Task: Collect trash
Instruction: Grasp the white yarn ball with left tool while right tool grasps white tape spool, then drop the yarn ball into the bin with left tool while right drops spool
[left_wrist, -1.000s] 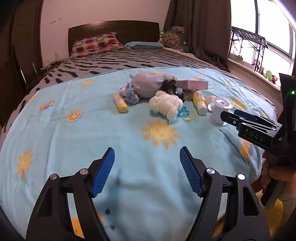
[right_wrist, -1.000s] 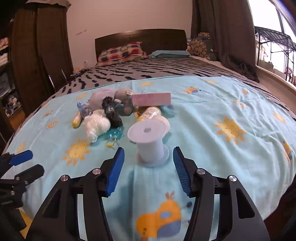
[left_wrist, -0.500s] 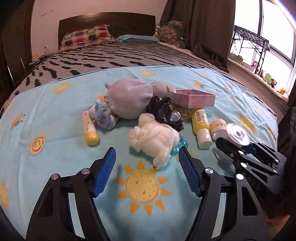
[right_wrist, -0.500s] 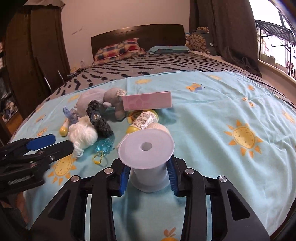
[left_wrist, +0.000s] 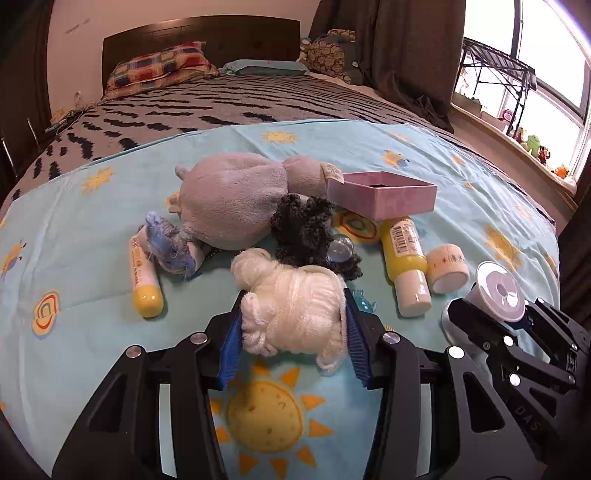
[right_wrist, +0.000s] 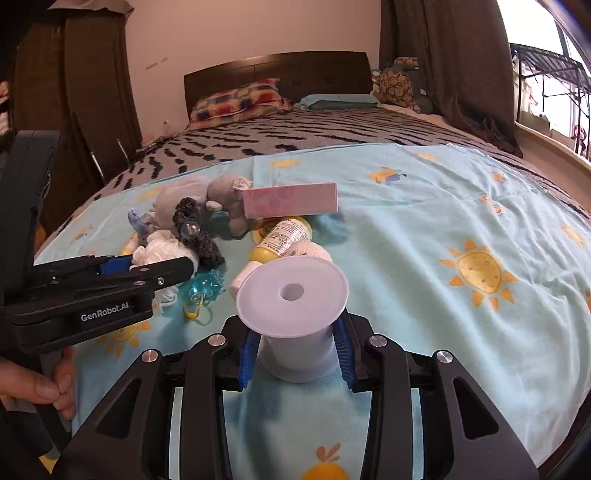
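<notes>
Black yarn (left_wrist: 310, 230), plush toy (left_wrist: 231, 199) crowd behind white yarn ball (left_wrist: 291, 314). Left tool (left_wrist: 291, 325), jaws just closing, clamps it. Right tool (right_wrist: 295, 347) holds white spool (right_wrist: 293, 314).

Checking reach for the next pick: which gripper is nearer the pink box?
Right. The right gripper, shut on the white spool, sits nearer the pink box; the left gripper is further left, around the white yarn.
</notes>
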